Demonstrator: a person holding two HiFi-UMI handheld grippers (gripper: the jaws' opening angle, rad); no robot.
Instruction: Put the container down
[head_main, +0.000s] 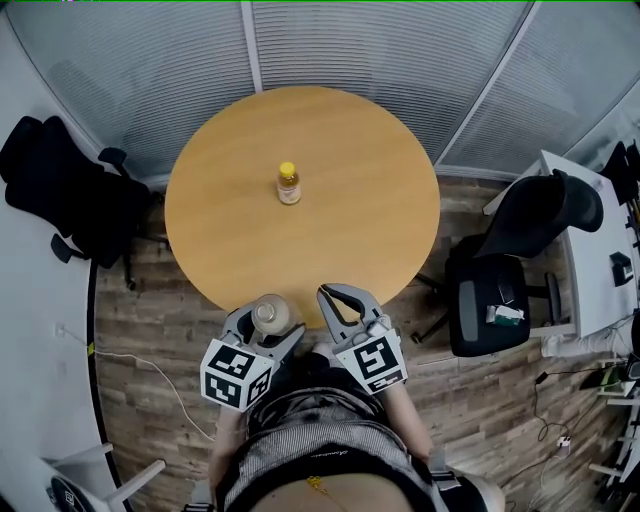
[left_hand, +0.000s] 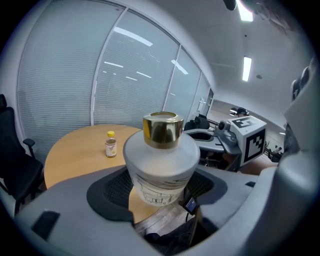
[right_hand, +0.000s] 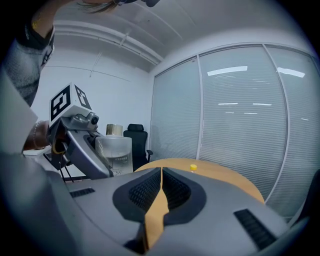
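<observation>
Clasping the container (left_hand: 160, 167), left fingers (left_hand: 107, 194).

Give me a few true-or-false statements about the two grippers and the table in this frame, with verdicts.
1. The left gripper is shut on a frosted container with a gold cap. True.
2. The container already stands on the round table. False: it is held between the left gripper's jaws by the table's near edge, not resting on the top.
3. The right gripper has its jaws wide apart. False: they are together, with nothing between them.
4. A small bottle with a yellow cap stands upright near the middle of the table. True.
</observation>
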